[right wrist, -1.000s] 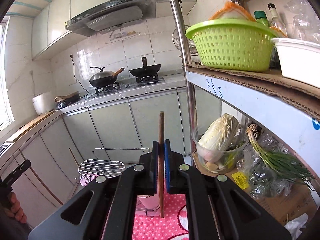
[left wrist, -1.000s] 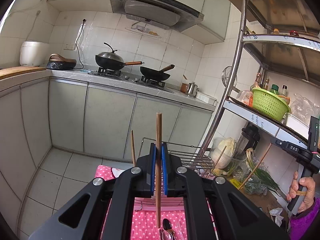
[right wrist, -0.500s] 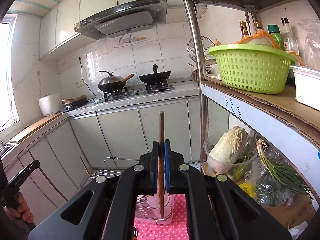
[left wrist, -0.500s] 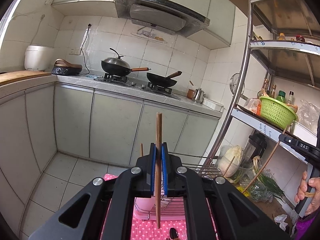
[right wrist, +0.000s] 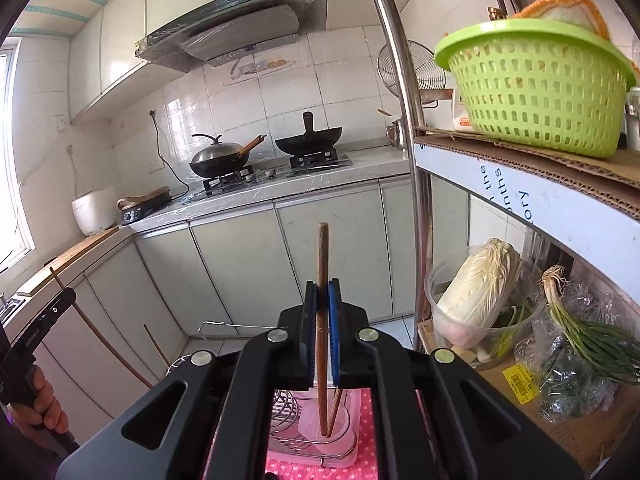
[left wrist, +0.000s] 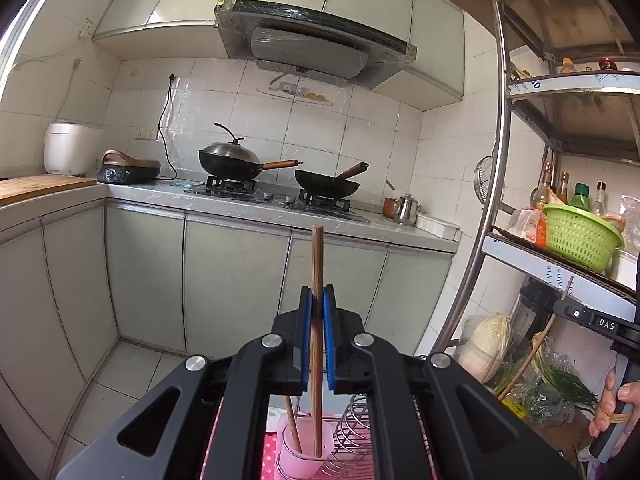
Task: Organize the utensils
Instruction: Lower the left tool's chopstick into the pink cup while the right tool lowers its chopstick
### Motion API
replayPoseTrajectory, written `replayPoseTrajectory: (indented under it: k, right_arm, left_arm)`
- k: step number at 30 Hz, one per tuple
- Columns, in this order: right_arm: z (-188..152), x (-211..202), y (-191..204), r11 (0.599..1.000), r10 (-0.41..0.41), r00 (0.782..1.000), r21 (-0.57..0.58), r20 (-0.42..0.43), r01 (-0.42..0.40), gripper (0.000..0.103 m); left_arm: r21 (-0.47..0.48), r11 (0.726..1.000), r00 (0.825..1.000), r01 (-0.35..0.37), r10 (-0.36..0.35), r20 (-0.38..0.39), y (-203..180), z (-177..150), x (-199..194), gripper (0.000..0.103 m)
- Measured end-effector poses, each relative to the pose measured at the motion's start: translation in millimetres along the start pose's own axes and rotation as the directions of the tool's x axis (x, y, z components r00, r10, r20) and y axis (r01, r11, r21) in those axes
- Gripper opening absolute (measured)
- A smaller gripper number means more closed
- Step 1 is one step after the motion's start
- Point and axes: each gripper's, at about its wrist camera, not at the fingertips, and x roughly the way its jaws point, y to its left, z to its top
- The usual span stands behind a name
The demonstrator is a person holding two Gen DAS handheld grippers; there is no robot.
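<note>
Left claw (left wrist: 316, 300) and right claw (right wrist: 323, 296) clamped (pointing forward)

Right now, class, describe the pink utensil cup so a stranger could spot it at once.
Find the wire dish rack on the pink dotted cloth, below the kitchen cabinets. The pink utensil cup hangs at its end. Unlike the bare metal wires beside it, it is translucent pink plastic with wooden chopsticks standing in it.

The pink cup (left wrist: 306, 456) at lower centre is cut off by the frame's bottom edge and flanked by the left tongs' (left wrist: 316, 312) black arms; shelf lettering (right wrist: 506, 196) at right is partly hidden.
</note>
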Motion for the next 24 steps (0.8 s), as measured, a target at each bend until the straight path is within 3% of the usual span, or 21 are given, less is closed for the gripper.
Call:
replayPoseTrajectory:
  k: [12, 24]
  right_arm:
    - [-21.5, 45.7, -4.7, 1.000, 0.021, 0.997, 0.012, -0.078, -0.020, 0.006]
    - [-61.1, 78.1, -17.8, 0.999, -0.006, 0.983, 0.043, -0.185, 0.015, 0.006]
  left_arm:
    - [-0.032, 0.998, 0.992, -0.050, 0.046, -0.119, 17.9, -35.1, 53.9, 0.005]
    - [-0.014, 0.998, 0.968, -0.058, 0.053, -0.245, 21.2, -80.7, 79.8, 0.005]
